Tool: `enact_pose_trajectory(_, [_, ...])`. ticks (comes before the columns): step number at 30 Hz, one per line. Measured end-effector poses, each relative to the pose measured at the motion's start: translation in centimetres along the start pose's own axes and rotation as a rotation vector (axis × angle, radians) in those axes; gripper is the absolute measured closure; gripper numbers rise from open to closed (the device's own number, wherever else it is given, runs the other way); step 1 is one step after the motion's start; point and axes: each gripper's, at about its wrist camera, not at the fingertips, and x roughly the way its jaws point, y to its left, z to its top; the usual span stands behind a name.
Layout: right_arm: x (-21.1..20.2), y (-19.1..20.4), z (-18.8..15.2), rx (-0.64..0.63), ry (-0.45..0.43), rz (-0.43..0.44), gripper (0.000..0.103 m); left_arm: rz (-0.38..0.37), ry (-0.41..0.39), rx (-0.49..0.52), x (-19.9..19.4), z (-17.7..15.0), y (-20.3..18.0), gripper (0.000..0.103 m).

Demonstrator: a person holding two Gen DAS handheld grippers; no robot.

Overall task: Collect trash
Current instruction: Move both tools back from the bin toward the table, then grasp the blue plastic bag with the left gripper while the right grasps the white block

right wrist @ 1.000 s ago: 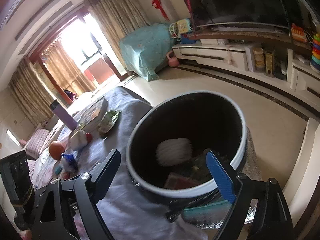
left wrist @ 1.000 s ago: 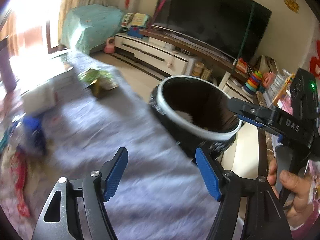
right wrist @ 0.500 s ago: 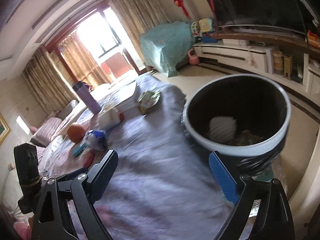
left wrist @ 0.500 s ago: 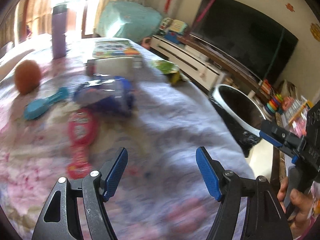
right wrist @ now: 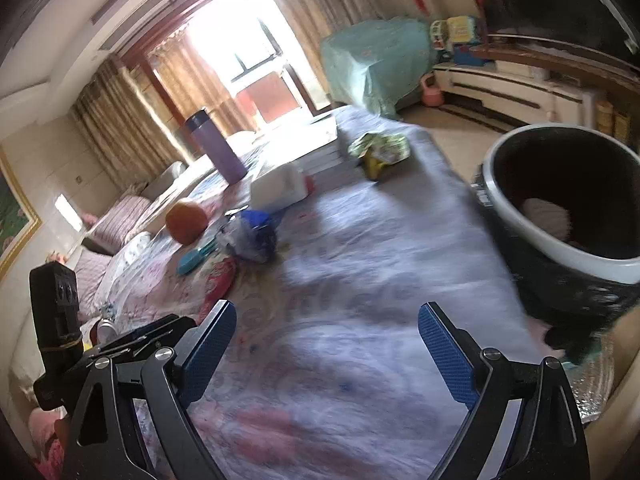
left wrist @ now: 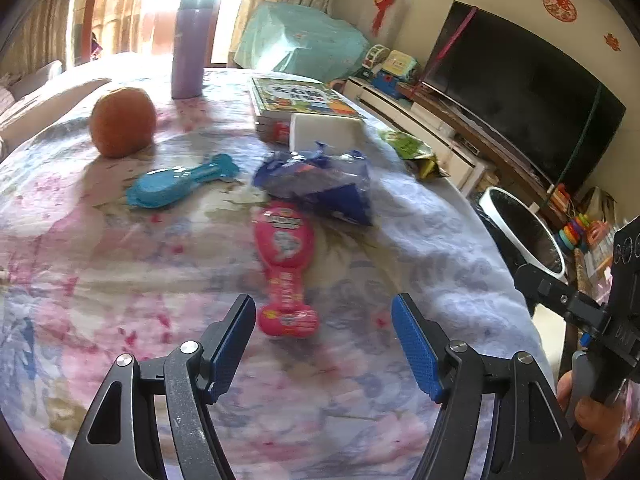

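Note:
On the floral tablecloth (left wrist: pixel 120 264) lie a pink wrapper (left wrist: pixel 285 264), a crumpled blue wrapper (left wrist: pixel 320 184) and a green snack bag (left wrist: pixel 412 152). My left gripper (left wrist: pixel 324 344) is open and empty, just in front of the pink wrapper's near end. My right gripper (right wrist: pixel 326 350) is open and empty above the cloth; the blue wrapper (right wrist: pixel 250 236) and green bag (right wrist: pixel 380 150) lie farther off. The black bin with a white rim (right wrist: pixel 560 216) stands off the table's right edge, with white crumpled trash inside; it also shows in the left wrist view (left wrist: pixel 524 232).
An orange (left wrist: pixel 122 122), a teal scoop (left wrist: pixel 176 184), a purple flask (left wrist: pixel 192 46), a stack of books (left wrist: pixel 296 100) and a white pack (left wrist: pixel 324 132) are on the table. A TV (left wrist: pixel 520 92) and low cabinet stand behind.
Both grippers swung left, away from the bin and over the table. The left one now faces the pink wrapper; the bin has slid to the right of both views.

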Motion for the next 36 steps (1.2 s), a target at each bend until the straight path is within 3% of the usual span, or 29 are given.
enact_pose_trajectory(7, [2.0,0.6,1.0,-0.01,0.021,0.015,0.01,0.002,0.009,-0.003,0.3,0.9,0.3,0.033])
enact_pose_trajectory(16, [1.8,-1.4,2.1,0.032,-0.008,-0.023,0.01,-0.004,-0.029,0.014,4.2,4.8,-1.7,0.032])
enact_pose_trajectory(21, [2.4,-2.2,2.6,0.033,-0.002,-0.027,0.01,0.061,-0.033,0.029,7.4,6.2,-2.8,0.033])
enact_pose_trajectory(22, [2.6,-2.3,2.7,0.034,0.002,-0.026,0.01,0.071,-0.027,0.028,8.1,6.5,-2.7,0.036])
enact_pose_trajectory(23, [2.9,-2.4,2.9,0.037,0.006,-0.023,0.01,0.066,-0.023,0.026,8.5,6.6,-2.5,0.053])
enact_pose_trajectory(24, [3.1,-2.5,3.1,0.038,0.009,-0.02,0.01,0.053,-0.008,0.02,9.1,6.7,-2.2,0.063])
enact_pose_trajectory(25, [3.3,-2.5,3.2,0.037,0.01,-0.019,0.01,0.042,0.012,0.01,9.5,6.8,-2.0,0.082])
enact_pose_trajectory(26, [3.6,-2.4,3.4,0.035,0.011,-0.018,0.01,0.032,0.028,-0.005,10.0,6.9,-1.6,0.089])
enact_pose_trajectory(28, [4.1,-2.2,3.8,0.032,0.018,-0.007,0.01,0.033,0.032,-0.017,10.3,6.8,-0.9,0.095])
enact_pose_trajectory(36, [7.1,0.8,5.7,-0.049,0.032,0.026,0.01,0.012,-0.008,-0.024,7.7,6.2,1.7,0.097])
